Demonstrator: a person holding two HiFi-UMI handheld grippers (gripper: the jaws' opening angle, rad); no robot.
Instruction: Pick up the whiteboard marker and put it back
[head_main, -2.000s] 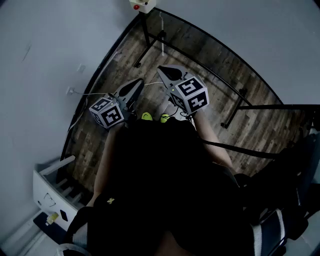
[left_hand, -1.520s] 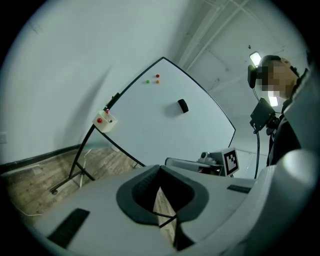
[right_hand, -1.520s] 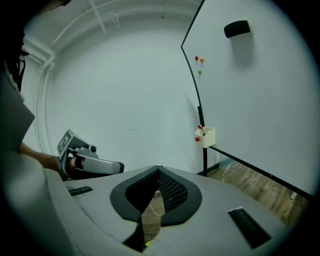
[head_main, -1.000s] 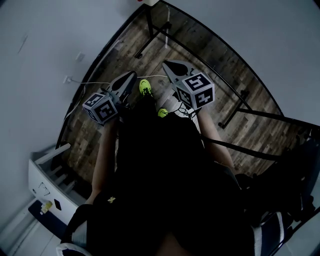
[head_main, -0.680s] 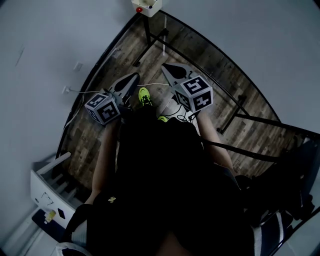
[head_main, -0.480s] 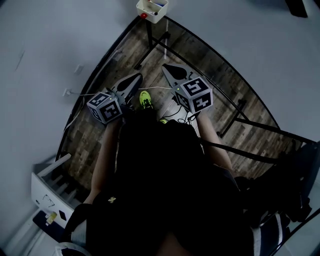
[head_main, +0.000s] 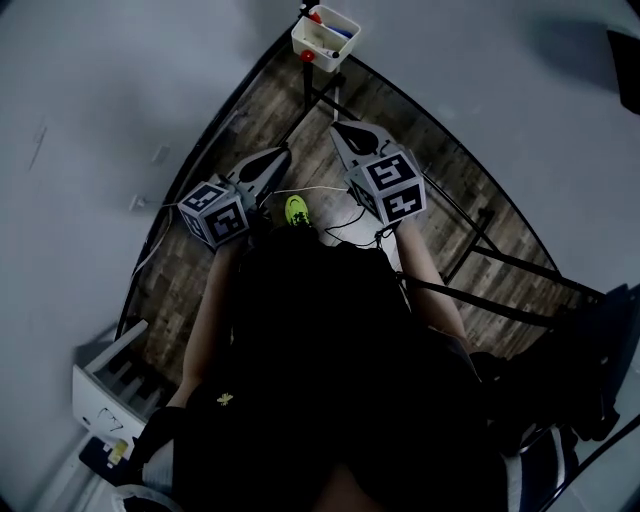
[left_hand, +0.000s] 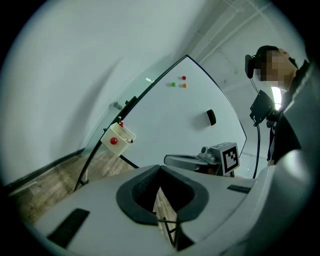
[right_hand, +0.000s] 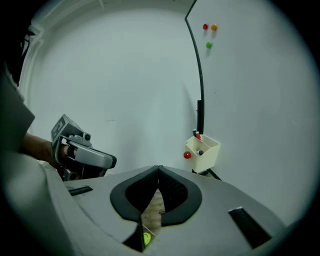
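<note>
Both grippers hang out in front of me, over the wooden floor (head_main: 190, 290) and well short of the whiteboard (right_hand: 260, 100). The left gripper (left_hand: 160, 167) has its jaws clenched tip to tip with nothing between them. The right gripper (right_hand: 159, 167) is the same: jaws pressed together and empty.

In the head view the two sit side by side, left gripper (head_main: 278, 158) and right gripper (head_main: 342, 131), both pointing toward the board's lower corner. A small white holder box (right_hand: 206, 156) hangs there on the frame, with a round red magnet (right_hand: 187, 155) stuck to its side. The whiteboard marker (right_hand: 198, 135), the one with the red cap, stands upright in that box beside a darker one; neither gripper is near it.

From the left gripper view I see the same box (left_hand: 119, 141), a black eraser (left_hand: 211, 117) higher on the board, and three small coloured magnets near its top. A bright yellow-green shoe (head_main: 296, 210) shows on the floor below the grippers.
</note>
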